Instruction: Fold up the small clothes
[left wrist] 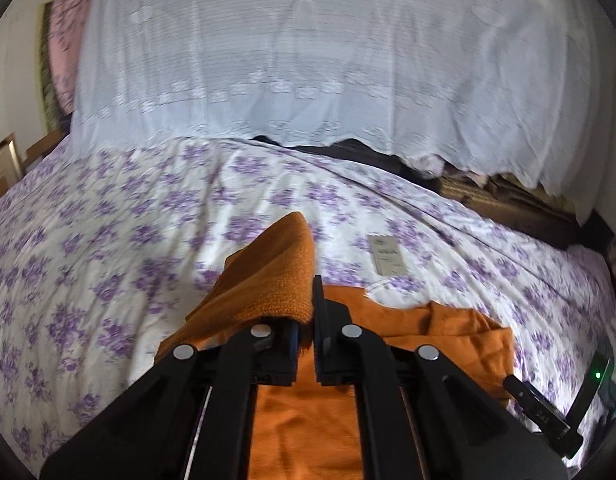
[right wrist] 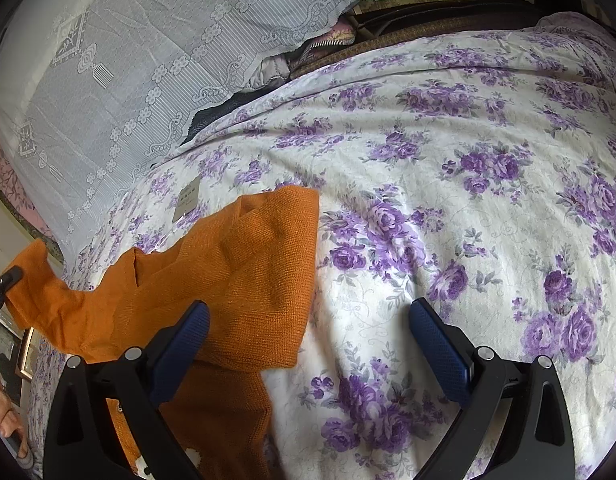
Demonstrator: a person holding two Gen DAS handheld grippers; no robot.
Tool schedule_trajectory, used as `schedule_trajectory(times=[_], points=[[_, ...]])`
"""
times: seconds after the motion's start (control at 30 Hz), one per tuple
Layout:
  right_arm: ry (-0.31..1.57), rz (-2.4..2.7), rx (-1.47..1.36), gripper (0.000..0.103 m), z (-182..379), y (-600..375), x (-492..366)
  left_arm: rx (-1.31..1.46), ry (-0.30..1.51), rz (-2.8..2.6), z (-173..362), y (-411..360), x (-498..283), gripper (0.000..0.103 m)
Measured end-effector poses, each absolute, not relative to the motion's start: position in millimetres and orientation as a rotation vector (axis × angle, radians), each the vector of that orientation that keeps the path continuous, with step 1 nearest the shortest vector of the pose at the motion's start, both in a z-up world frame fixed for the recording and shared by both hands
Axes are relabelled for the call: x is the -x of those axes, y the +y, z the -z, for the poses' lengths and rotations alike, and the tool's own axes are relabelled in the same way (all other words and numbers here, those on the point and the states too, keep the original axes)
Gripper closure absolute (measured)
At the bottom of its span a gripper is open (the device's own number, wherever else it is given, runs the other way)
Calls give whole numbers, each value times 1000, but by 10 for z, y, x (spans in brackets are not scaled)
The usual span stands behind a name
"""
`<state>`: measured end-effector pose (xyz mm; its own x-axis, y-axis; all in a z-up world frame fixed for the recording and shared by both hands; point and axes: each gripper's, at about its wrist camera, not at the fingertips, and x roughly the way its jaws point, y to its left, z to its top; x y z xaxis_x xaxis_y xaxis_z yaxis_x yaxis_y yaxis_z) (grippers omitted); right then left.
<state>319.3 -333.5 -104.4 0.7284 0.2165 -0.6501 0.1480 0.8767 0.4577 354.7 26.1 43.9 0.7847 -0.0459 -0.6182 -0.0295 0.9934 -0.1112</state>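
Left wrist view: left gripper clamped tight on a knit edge of the orange garment, that edge lifted up off the bed; pic is a bit blurred.
Garment: orange knit (small jumper, by the look of it), mostly lying on the bed's floral sheet, one part raised in the left gripper.
Right wrist view: right gripper w/ jaws wide apart, nothing between the pads; its left blue pad sits over the garment, the right pad over bare sheet. Touching the cloth or just above it – can't tell.
Fold state: a flap of the garment lies doubled over the rest, straight edge running down the middle of the right view; a white patch shows on it at the bottom edge.
Tag: grey paper tag flat on the sheet, just beyond the garment, apart from both grippers.
Backdrop: white lace cover draped behind the bed; pink cloth at far left.
Person: fingers of a hand at the left edge of the right view.
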Motion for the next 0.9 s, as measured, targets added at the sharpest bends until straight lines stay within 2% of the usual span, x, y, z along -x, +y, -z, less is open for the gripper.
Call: schedule_trajectory(times=[0.3, 0.53, 0.57, 0.63, 0.67, 0.73, 0.8, 0.9], points=[[764, -39, -512, 3, 1050, -3330, -3205, 46, 735, 80, -102, -281, -3671, 99], [764, -38, -512, 3, 1047, -3328, -3214, -50, 836, 93, 466, -597, -3796, 98], [764, -38, -512, 3, 1050, -3331, -3212, -65, 859, 93, 578, -626, -3816, 95], [764, -38, -513, 3, 1052, -3333, -3212, -95, 903, 82, 781, -677, -3842, 77], [764, -38, -513, 3, 1049, -3330, -3214, -118, 916, 76, 868, -702, -3841, 59], [763, -38, -513, 3, 1043, -3326, -3219, -158, 889, 61, 876, -735, -3778, 47], [763, -41, -514, 3, 1058, -3338, -3219, -153, 868, 106, 782, -746, -3681, 18], [762, -43, -516, 3, 1059, -3344, -3217, -171, 827, 151, 599, -716, -3469, 8]])
